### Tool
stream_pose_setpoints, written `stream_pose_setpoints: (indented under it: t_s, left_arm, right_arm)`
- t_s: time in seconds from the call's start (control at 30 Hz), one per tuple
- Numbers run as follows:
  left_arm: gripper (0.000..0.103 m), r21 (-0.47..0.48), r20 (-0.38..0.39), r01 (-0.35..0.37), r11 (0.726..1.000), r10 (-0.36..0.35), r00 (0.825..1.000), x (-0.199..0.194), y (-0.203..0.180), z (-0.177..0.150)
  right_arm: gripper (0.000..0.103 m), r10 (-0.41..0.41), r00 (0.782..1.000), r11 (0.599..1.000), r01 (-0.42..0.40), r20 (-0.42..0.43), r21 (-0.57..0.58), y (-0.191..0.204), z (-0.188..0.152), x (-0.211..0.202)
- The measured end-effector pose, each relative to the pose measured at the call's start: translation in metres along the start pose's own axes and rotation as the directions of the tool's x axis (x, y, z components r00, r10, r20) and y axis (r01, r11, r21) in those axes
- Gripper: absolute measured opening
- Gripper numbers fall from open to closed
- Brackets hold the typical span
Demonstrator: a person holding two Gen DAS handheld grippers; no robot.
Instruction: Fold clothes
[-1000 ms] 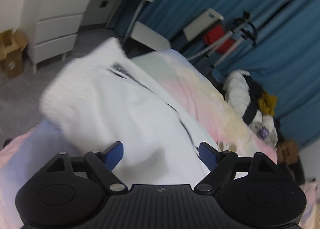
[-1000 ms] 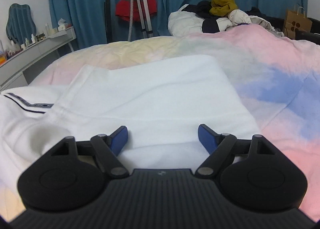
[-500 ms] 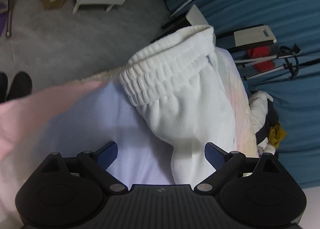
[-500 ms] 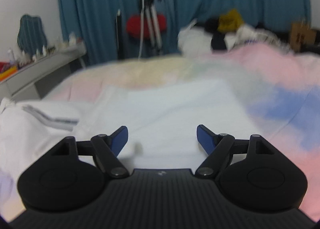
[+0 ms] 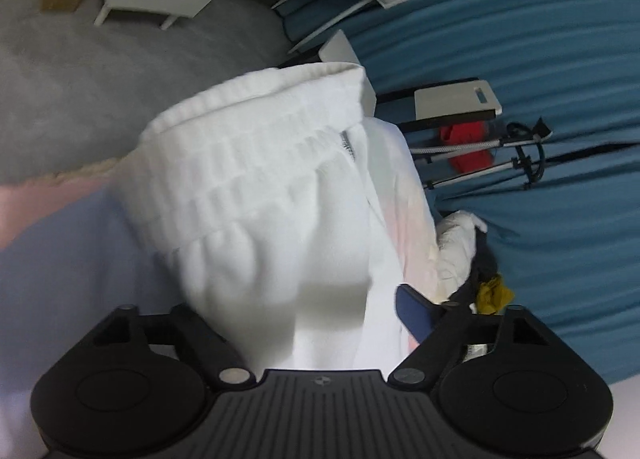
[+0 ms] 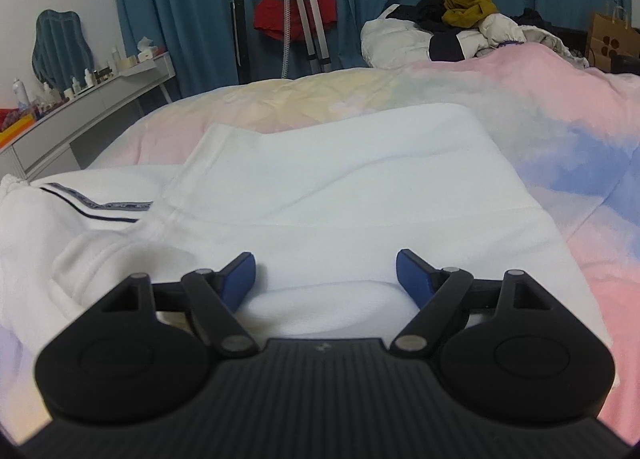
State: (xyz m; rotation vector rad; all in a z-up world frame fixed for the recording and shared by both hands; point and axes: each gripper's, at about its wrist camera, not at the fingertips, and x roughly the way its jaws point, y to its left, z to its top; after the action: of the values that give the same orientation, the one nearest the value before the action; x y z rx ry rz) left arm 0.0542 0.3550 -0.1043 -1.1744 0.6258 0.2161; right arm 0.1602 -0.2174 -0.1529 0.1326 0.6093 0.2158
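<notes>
Pastel bed [image 6: 540,107]; ribbed white sleeve [image 5: 260,187] running lengthwise straight ahead between closing left claw [image 5: 316,311], ungripped; right claw [image 6: 326,271] agape, empty.

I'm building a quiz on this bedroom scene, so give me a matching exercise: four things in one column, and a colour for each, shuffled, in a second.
Things:
1. curtains
2. garment on top of the far clothes pile
3. paper bag
4. jacket being folded

Colours:
A. white
B. brown
C. teal blue
D. mustard yellow

Pairs: 1-C, 2-D, 3-B, 4-A
</notes>
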Motion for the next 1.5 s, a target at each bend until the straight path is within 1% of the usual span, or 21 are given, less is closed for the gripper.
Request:
stream_pose_setpoints:
  t_s: [0.07, 0.1, 0.17, 0.23, 0.33, 0.4, 0.43, 0.53, 0.67, 0.8, 0.9, 1.0, 1.07, 1.1, 1.13, 1.17, 1.2, 1.27, 1.33, 1.43, 1.5]
  left_arm:
    - [0.051, 0.011, 0.025, -0.018, 1.000, 0.017, 1.000, 0.003, -0.002, 0.002]
    - [0.046, 0.017, 0.036, -0.023, 1.000, 0.022, 0.999, 0.004, -0.003, 0.002]
    - [0.018, 0.043, 0.057, -0.030, 0.999, 0.027, 0.998, 0.004, -0.008, 0.002]
    - [0.014, 0.119, 0.097, -0.038, 0.992, 0.027, 0.995, 0.001, -0.030, -0.004]
    - [0.012, 0.250, 0.168, -0.054, 0.967, 0.012, 0.986, -0.008, -0.068, -0.019]
    - [0.011, 0.337, 0.222, -0.063, 0.939, -0.014, 0.975, -0.013, -0.103, -0.036]
    - [0.011, 0.403, 0.252, -0.074, 0.912, -0.033, 0.967, -0.015, -0.125, -0.049]
    - [0.011, 0.604, 0.310, -0.097, 0.791, -0.121, 0.943, -0.011, -0.199, -0.096]
    - [0.012, 0.789, 0.293, -0.076, 0.610, -0.263, 0.919, 0.007, -0.285, -0.180]
    - [0.012, 0.904, 0.183, -0.026, 0.427, -0.331, 0.926, 0.054, -0.342, -0.280]
    - [0.014, 0.957, 0.080, 0.016, 0.288, -0.316, 0.945, 0.107, -0.354, -0.357]
    - [0.019, 0.993, -0.030, 0.053, 0.106, -0.204, 0.978, 0.168, -0.338, -0.438]
    - [0.025, 0.996, -0.072, 0.068, -0.051, -0.080, 0.994, 0.209, -0.315, -0.489]
    - [0.027, 0.989, -0.055, 0.045, -0.138, -0.070, 0.996, 0.218, -0.299, -0.507]
    - [0.031, 0.976, -0.019, -0.003, -0.216, -0.103, 0.995, 0.219, -0.284, -0.519]
    - [0.041, 0.958, 0.011, -0.051, -0.283, -0.140, 0.990, 0.218, -0.277, -0.529]
    - [0.045, 0.937, 0.031, -0.087, -0.339, -0.167, 0.985, 0.216, -0.271, -0.537]
    - [0.062, 0.913, 0.032, -0.101, -0.397, -0.176, 0.984, 0.210, -0.269, -0.538]
    - [0.077, 0.892, 0.019, -0.093, -0.442, -0.169, 0.985, 0.202, -0.267, -0.532]
    - [0.080, 0.869, 0.019, -0.086, -0.487, -0.140, 0.990, 0.184, -0.263, -0.512]
    - [0.080, 0.864, 0.029, -0.078, -0.497, -0.107, 0.994, 0.176, -0.253, -0.485]
  right_arm:
    - [0.080, -0.003, 1.000, 1.000, 0.003, -0.003, -0.009, 0.001, 0.000, 0.000]
    - [0.080, -0.003, 1.000, 1.000, 0.003, -0.004, -0.011, 0.001, 0.000, 0.001]
    - [0.080, 0.000, 1.000, 1.000, 0.000, -0.005, -0.006, 0.001, 0.000, 0.001]
    - [0.080, 0.002, 1.000, 1.000, -0.002, -0.006, -0.003, 0.000, 0.000, 0.001]
    - [0.080, 0.004, 1.000, 1.000, -0.004, -0.008, 0.000, -0.001, 0.001, 0.000]
    - [0.078, 0.006, 1.000, 1.000, -0.006, -0.009, 0.019, -0.003, 0.003, -0.002]
    - [0.077, 0.008, 1.000, 0.999, -0.007, -0.010, 0.034, -0.004, 0.004, -0.003]
    - [0.077, 0.015, 1.000, 0.991, -0.016, 0.009, 0.130, -0.016, 0.014, -0.015]
    - [0.077, -0.037, 0.996, 0.971, 0.018, 0.076, 0.237, -0.038, 0.032, -0.044]
    - [0.077, -0.152, 0.978, 0.946, 0.103, 0.140, 0.307, -0.074, 0.049, -0.079]
    - [0.077, -0.213, 0.963, 0.913, 0.136, 0.167, 0.384, -0.110, 0.057, -0.104]
    - [0.078, -0.213, 0.962, 0.858, 0.099, 0.173, 0.504, -0.156, 0.055, -0.122]
    - [0.079, -0.189, 0.966, 0.812, 0.052, 0.178, 0.581, -0.185, 0.049, -0.127]
    - [0.080, -0.175, 0.968, 0.788, 0.029, 0.179, 0.614, -0.198, 0.044, -0.127]
    - [0.080, -0.152, 0.972, 0.763, 0.001, 0.178, 0.646, -0.210, 0.038, -0.125]
    - [0.080, -0.116, 0.978, 0.738, -0.032, 0.174, 0.674, -0.220, 0.034, -0.121]
    - [0.080, -0.078, 0.983, 0.716, -0.060, 0.165, 0.696, -0.227, 0.030, -0.116]
    - [0.080, -0.010, 0.990, 0.681, -0.099, 0.144, 0.725, -0.235, 0.026, -0.105]
    - [0.080, 0.022, 0.991, 0.687, -0.109, 0.130, 0.718, -0.230, 0.029, -0.096]
    - [0.081, 0.103, 0.988, 0.719, -0.152, 0.111, 0.678, -0.209, 0.034, -0.082]
    - [0.081, 0.152, 0.986, 0.741, -0.157, 0.065, 0.653, -0.195, 0.036, -0.070]
